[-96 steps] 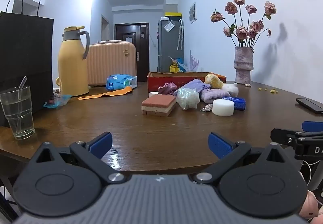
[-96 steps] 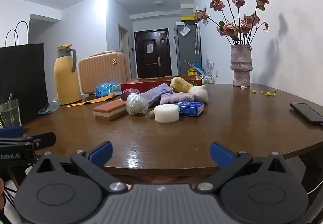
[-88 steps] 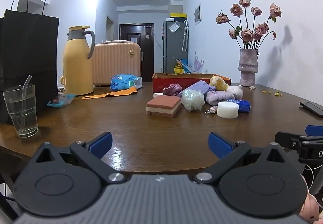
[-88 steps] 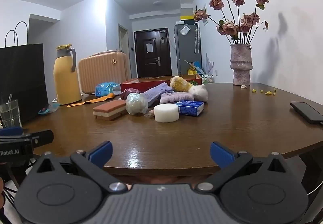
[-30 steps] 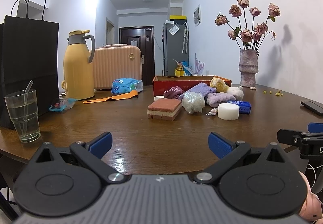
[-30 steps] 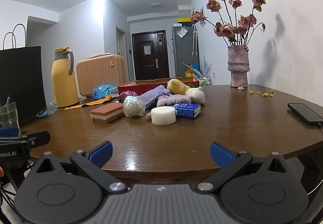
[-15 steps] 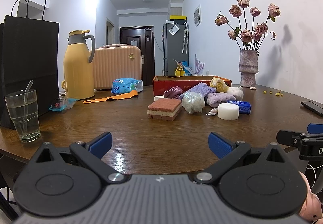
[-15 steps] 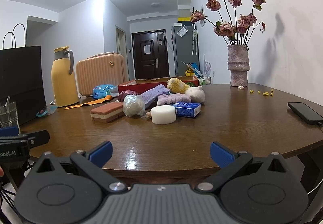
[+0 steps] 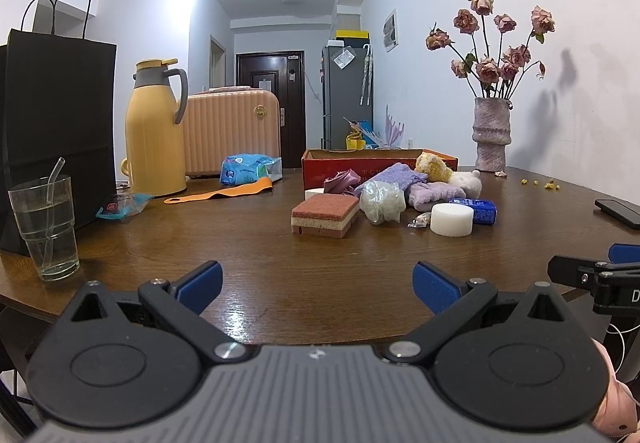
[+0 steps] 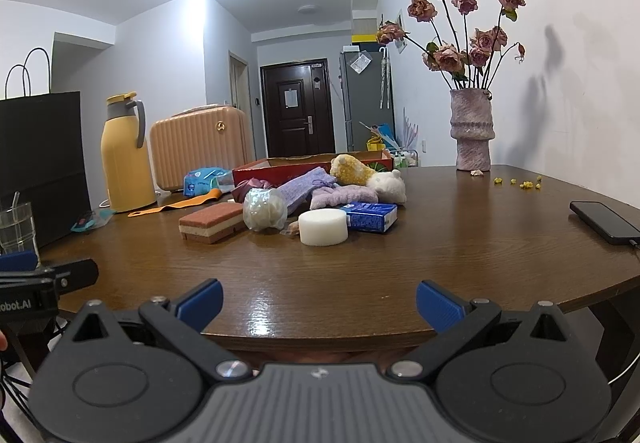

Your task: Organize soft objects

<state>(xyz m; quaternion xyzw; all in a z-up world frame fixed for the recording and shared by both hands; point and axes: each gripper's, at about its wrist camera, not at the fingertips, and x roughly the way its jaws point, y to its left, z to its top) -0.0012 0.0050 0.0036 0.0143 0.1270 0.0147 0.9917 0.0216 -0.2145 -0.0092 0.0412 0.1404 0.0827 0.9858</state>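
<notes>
A pile of soft things lies mid-table in front of a red box (image 9: 352,162) (image 10: 304,165): a brown layered sponge (image 9: 325,214) (image 10: 212,222), a clear-wrapped ball (image 9: 382,201) (image 10: 265,209), a white round sponge (image 9: 451,219) (image 10: 323,226), purple cloths (image 9: 400,179) (image 10: 308,185), a yellow plush (image 9: 432,167) (image 10: 354,169) and a white plush (image 10: 390,185). My left gripper (image 9: 318,283) is open and empty at the table's near edge. My right gripper (image 10: 319,301) is open and empty too, to the right of the left one.
A blue tissue pack (image 10: 372,217) lies by the white sponge. A glass of water (image 9: 46,221), black paper bag (image 9: 56,123), yellow jug (image 9: 154,131) and peach case (image 9: 230,133) stand on the left. A vase of dried roses (image 10: 472,129) and a phone (image 10: 606,221) are on the right.
Both grippers have stayed open and empty near the table's edge. The views have shifted only slightly; nothing on the table has moved.
</notes>
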